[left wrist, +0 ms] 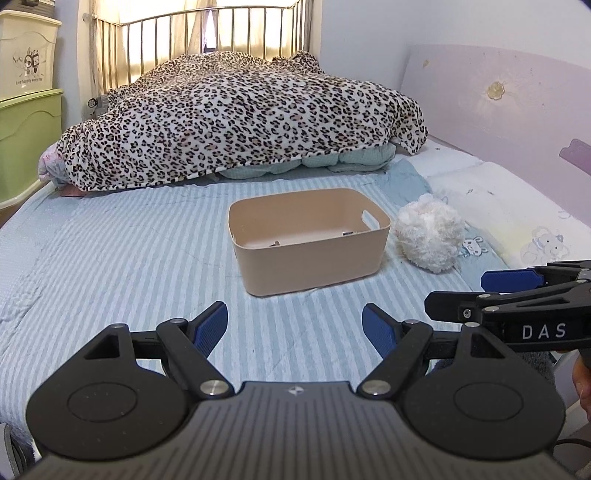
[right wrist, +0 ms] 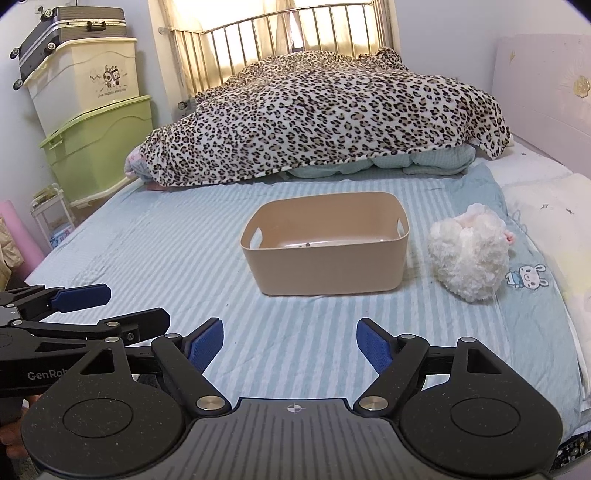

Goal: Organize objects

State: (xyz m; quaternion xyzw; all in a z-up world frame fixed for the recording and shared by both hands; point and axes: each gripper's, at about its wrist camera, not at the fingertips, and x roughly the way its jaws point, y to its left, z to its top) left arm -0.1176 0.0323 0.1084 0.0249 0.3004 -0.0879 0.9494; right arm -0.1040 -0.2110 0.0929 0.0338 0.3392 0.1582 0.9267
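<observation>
A beige plastic bin point(left wrist: 310, 258) point(right wrist: 325, 273) with handle slots stands on the striped bed; a small dark item lies on its floor. A white fluffy plush toy point(left wrist: 428, 232) point(right wrist: 469, 254) lies on the sheet just right of the bin. My left gripper point(left wrist: 295, 328) is open and empty, low over the sheet in front of the bin; it also shows at the left of the right wrist view point(right wrist: 122, 306). My right gripper point(right wrist: 290, 347) is open and empty, in front of the bin; it also shows at the right of the left wrist view point(left wrist: 465, 291).
A leopard-print blanket point(left wrist: 236, 114) point(right wrist: 325, 110) is heaped over bedding at the far end, before a metal rail. A lilac headboard point(left wrist: 498, 103) runs along the right. Green and cream storage boxes point(right wrist: 96, 147) and a suitcase point(right wrist: 70, 26) stand at the left.
</observation>
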